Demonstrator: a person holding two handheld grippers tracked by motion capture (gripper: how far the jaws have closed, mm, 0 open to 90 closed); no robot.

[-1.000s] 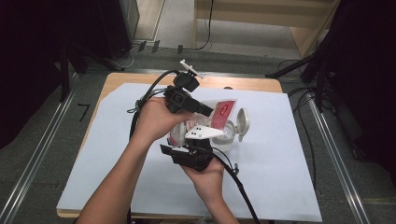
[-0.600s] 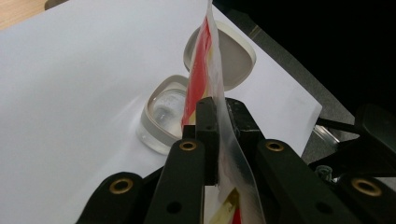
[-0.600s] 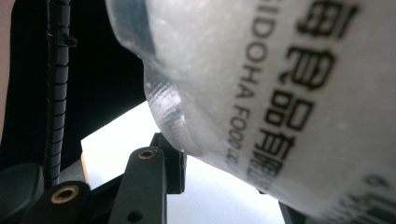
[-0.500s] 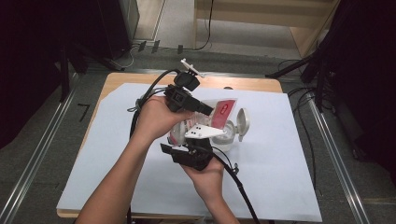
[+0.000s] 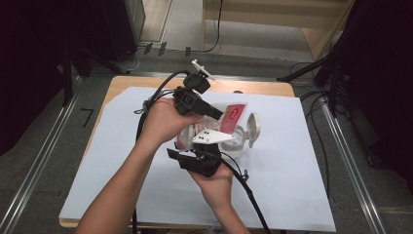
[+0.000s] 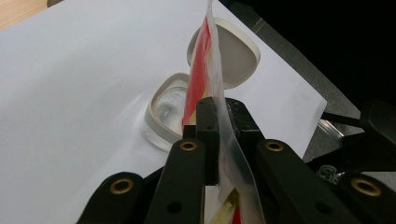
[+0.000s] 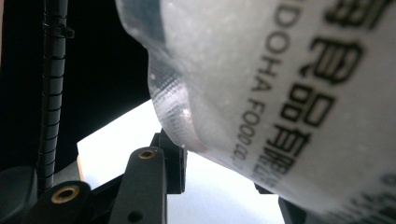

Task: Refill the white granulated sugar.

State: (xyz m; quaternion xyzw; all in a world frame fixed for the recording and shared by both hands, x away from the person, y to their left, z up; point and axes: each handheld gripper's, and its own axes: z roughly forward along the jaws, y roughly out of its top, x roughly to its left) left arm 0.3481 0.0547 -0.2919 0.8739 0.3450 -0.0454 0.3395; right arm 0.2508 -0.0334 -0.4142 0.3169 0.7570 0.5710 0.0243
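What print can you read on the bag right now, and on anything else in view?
"DOHA FOOD.CO" reads along the clear plastic bag in the right gripper view; what follows is cut off.
Large dark Chinese characters beside it on the bag: partly cropped, not read with confidence.
Red label on the bag in the high view: too small to read.
White lidded container: no print visible.

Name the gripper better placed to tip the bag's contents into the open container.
Left. The left gripper pinches the bag right above the open container; the right gripper holds its lower bulk, probably just supporting.
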